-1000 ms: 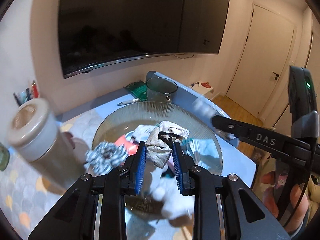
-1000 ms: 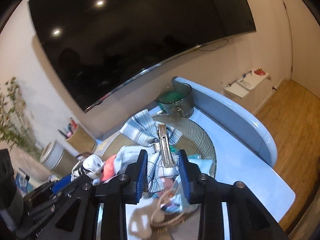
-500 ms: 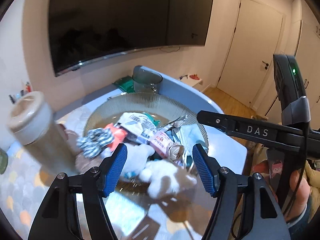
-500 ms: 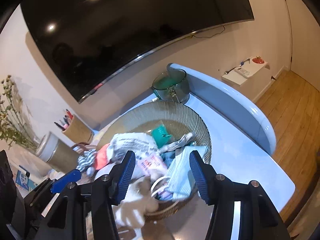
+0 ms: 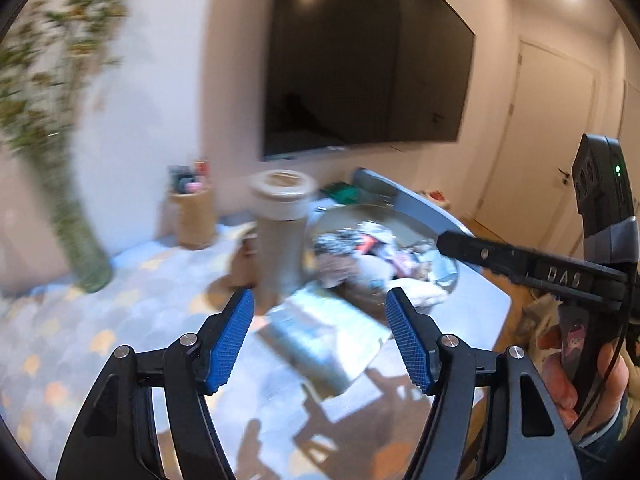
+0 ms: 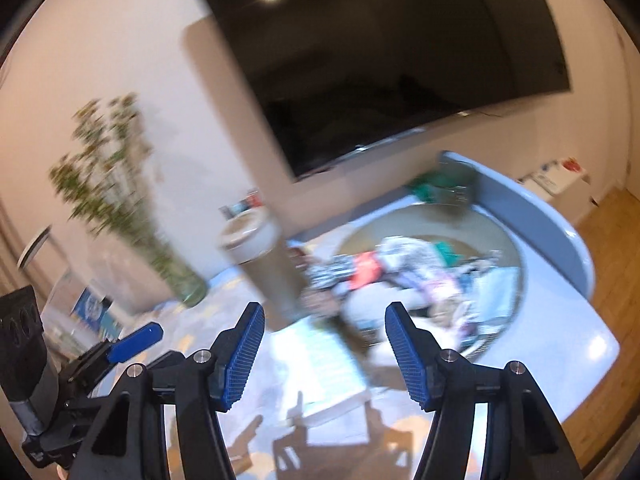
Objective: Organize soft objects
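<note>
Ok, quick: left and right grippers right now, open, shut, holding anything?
Left gripper: open, holding nothing.
Right gripper: open, holding nothing.

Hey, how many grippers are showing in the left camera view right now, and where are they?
2. The left gripper fills the bottom of the view, jaws wide open and holding nothing. The right gripper reaches in from the right edge toward the bowl; its fingertips are blurred.
</note>
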